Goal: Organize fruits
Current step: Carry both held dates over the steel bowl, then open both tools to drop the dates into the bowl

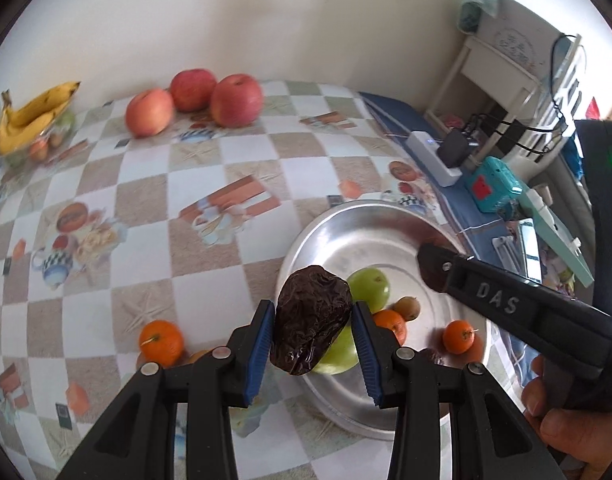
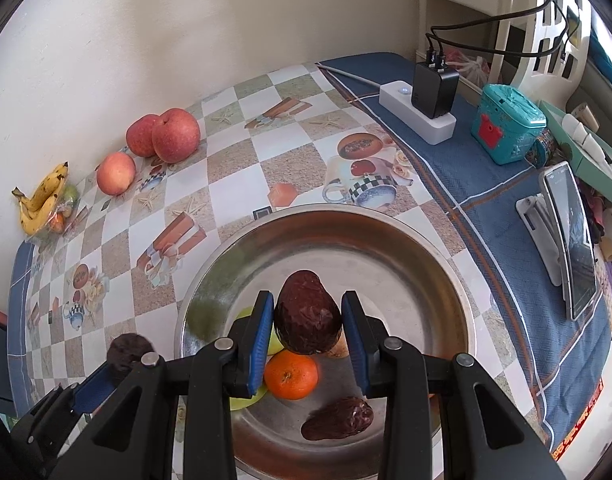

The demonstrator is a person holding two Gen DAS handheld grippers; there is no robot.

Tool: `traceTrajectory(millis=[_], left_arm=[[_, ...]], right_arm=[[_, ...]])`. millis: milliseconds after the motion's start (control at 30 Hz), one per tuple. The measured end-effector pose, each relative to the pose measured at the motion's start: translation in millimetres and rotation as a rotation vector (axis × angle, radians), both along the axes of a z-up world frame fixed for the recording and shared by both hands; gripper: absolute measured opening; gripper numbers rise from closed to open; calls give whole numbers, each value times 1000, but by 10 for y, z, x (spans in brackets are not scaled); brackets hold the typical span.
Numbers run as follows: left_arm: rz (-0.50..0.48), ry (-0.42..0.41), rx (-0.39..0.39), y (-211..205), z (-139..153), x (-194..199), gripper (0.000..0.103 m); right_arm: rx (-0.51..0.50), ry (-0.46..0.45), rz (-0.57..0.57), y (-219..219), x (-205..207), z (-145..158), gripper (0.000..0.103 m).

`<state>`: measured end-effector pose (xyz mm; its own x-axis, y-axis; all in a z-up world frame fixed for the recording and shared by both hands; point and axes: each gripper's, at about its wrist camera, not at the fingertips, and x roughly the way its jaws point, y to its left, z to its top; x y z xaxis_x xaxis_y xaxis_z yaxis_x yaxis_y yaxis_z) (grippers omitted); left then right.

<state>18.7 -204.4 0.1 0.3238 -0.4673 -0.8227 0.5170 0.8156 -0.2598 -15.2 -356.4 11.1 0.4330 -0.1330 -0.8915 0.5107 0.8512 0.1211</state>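
The left gripper [image 1: 313,322] is clamped on a dark wrinkled date [image 1: 312,318], its ribbed blue pads [image 1: 262,354] pressing the glossy, shrivelled skin from both sides above the near rim of a round metal basin [image 1: 390,236]. The right gripper [image 2: 308,326] grips a second dark date [image 2: 308,314] in the same way, this one smoother and egg-shaped, held over the middle of the same basin [image 2: 422,288].

Inside the shiny, dished basin lie a small orange [image 2: 291,374], pale green round fruits [image 1: 369,288] partly hidden behind the grippers, and another creased date [image 2: 338,418] resting on the bare metal. In the left wrist view a further small orange [image 1: 162,342] sits on the cloth just outside the basin.

The table is covered by a slick checked oilcloth [image 1: 146,184] printed with cups and gift boxes. Farther back, against the pale wall, stand three round reddish apples [image 1: 194,100], and beyond them a bunch of spotted yellow bananas [image 1: 30,116] lies on a clear bag of small fruit. To the right, on a blue woven cloth, sits a white power strip [image 2: 416,114] with a black charger plugged in.
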Motion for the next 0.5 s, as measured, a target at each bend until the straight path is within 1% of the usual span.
traceTrajectory(millis=[133, 333, 500], left_arm=[[-26, -24, -15, -79, -12, -9, 42], [-67, -77, 7, -209, -40, -44, 42], [-85, -92, 8, -251, -62, -53, 44]], right_arm=[[-3, 0, 8, 14, 9, -2, 37], [1, 9, 12, 26, 22, -38, 37], [-6, 17, 5, 23, 20, -55, 37]])
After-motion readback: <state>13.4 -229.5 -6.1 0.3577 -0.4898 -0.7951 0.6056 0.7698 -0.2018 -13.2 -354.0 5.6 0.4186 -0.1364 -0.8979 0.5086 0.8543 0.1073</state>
